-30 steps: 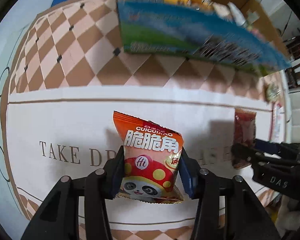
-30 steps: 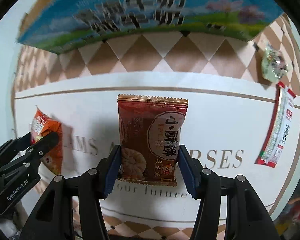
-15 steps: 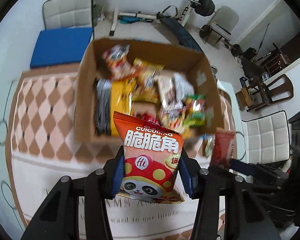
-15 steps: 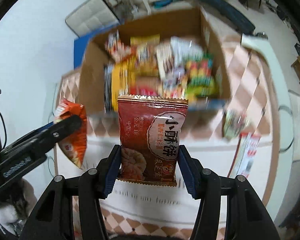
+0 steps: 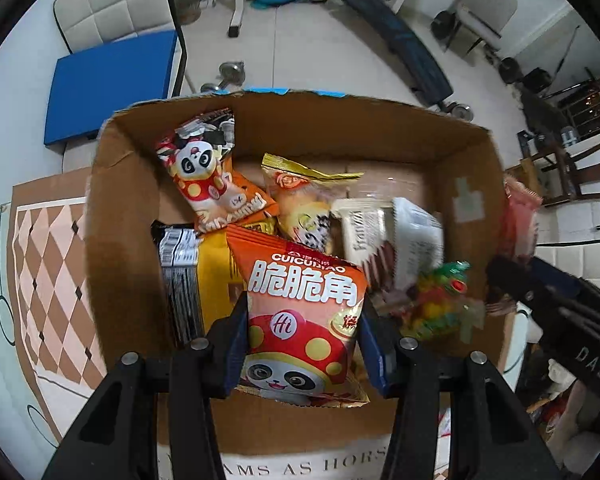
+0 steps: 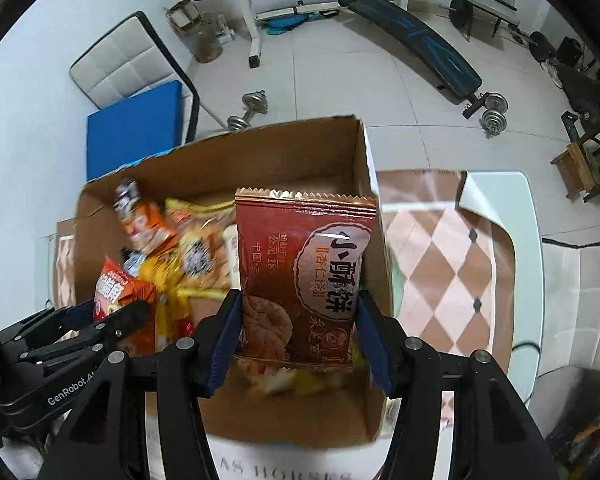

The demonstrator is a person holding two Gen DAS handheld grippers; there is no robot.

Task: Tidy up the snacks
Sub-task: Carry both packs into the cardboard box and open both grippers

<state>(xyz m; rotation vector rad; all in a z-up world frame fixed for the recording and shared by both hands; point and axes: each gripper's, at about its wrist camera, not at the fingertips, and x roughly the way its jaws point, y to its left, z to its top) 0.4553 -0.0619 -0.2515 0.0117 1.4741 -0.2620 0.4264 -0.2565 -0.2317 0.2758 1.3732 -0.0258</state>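
Left gripper (image 5: 303, 336): points steeply down over the box (image 5: 124, 216); fingers (image 5: 236, 344) pinching an orange pack (image 5: 300, 312) by its two side edges; pack upright, panda print at its lower part, hanging above the box's near half, clear of the contents.

Right gripper (image 6: 300, 336): also pointed down; fingers (image 6: 374, 344) pinching a red pack (image 6: 304, 276) by its sides; pack upright, above the right end of the box, close to the right wall.

Box: open cardboard, standing on the desk (image 5: 40, 280) on a cloth of brown and pink diamonds; part full.

Contents, seen from the left wrist: a panda pack (image 5: 208, 168) leaning in the far left corner; a yellow bun pack (image 5: 300, 200) in the middle; a white wrapper (image 5: 412, 240) to its right; a green and yellow sweet bag (image 5: 440, 300) near the right wall; a black and yellow pack (image 5: 180, 272) along the left wall; several blurred.

Beyond the desk: a blue mat (image 5: 112, 84), a white chair (image 6: 124, 64), a weight bench (image 6: 420, 52), dumbbells (image 6: 248, 110) on a tiled floor.
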